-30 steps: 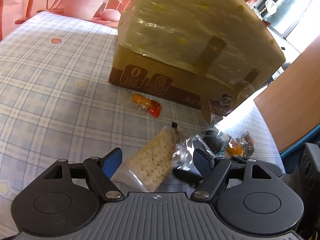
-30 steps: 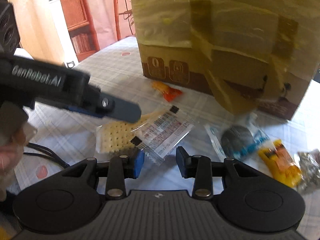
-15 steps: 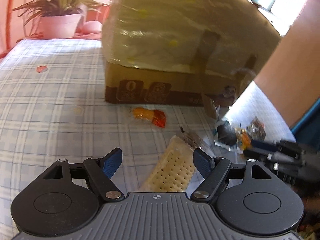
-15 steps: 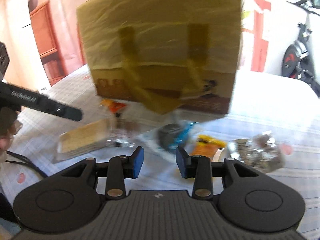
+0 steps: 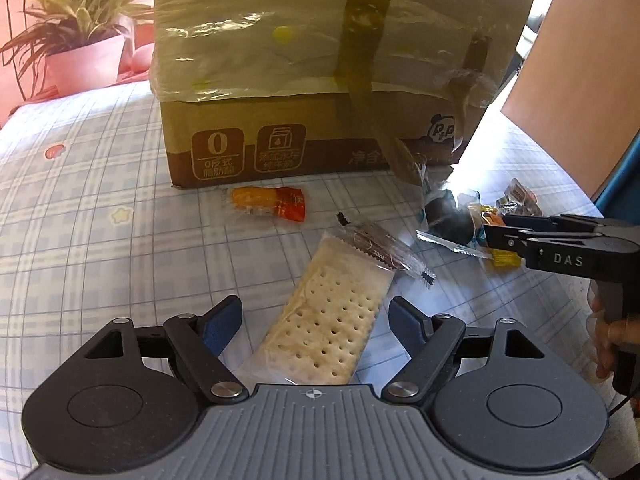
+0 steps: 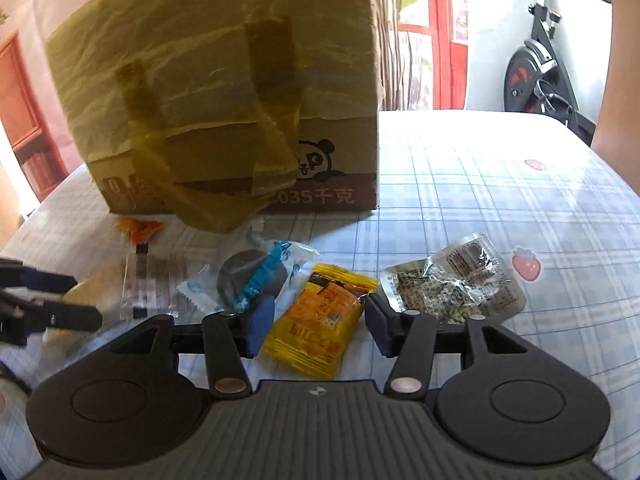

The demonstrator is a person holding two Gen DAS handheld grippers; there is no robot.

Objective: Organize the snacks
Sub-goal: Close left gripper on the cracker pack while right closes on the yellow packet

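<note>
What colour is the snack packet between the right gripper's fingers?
Yellow with an orange panel: the snack packet lies between the open right gripper fingers, clearest in the right wrist view.

A box [image 5: 304,80] stands on the tabletop [image 5: 100,240]. Before it lie the snacks: a candy [image 5: 266,202] just beside its base, a cracker pack [image 5: 332,316] nearer, between the left claw's [image 5: 316,322] fingers. In the right view, a cookie [image 6: 256,280] lies before the box, a cake packet [image 6: 320,320] right of it between the right claw's [image 6: 316,326] fingers, and a foil pouch [image 6: 452,280] further right. A plant [image 5: 80,40] stands behind the tabletop.
</note>
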